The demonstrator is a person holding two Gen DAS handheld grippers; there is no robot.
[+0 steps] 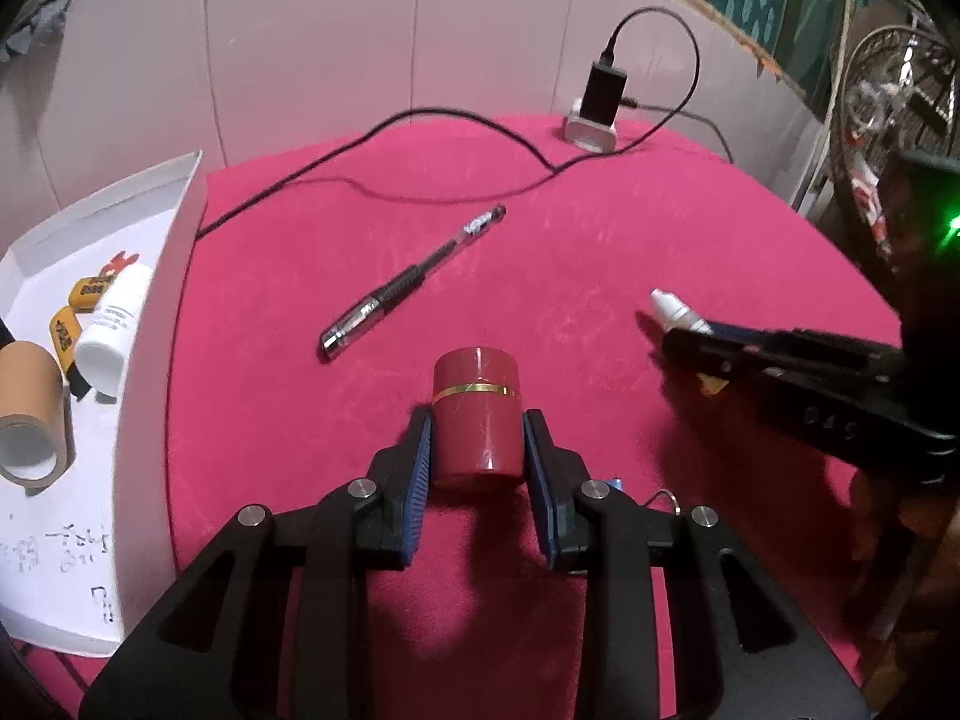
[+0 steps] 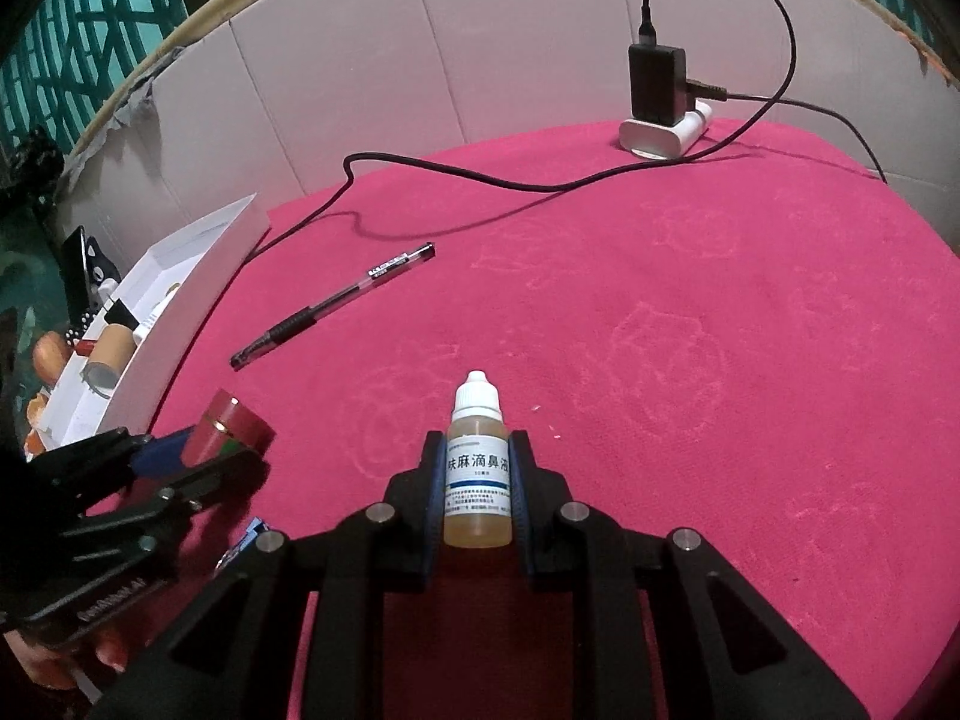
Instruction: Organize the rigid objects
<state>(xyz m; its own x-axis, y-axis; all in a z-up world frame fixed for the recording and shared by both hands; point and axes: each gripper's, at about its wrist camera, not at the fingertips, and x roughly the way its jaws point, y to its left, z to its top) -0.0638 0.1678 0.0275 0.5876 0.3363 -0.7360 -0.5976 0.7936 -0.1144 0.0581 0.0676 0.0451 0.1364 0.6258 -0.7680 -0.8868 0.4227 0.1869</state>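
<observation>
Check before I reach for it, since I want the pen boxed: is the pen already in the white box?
No, the pen lies on the red cloth, outside the white box.

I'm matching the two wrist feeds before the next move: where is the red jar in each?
Left wrist: red jar, bottom centre, between the left gripper's fingers.
Right wrist: red jar, lower left, partly hidden by that gripper.
Shared landmark: the pen beyond it.

We read large Chinese characters on the dropper bottle [image 2: 478, 468] label, lower centre. On the white box [image 1: 150, 312], left, the handwriting stays illegible to us.
</observation>
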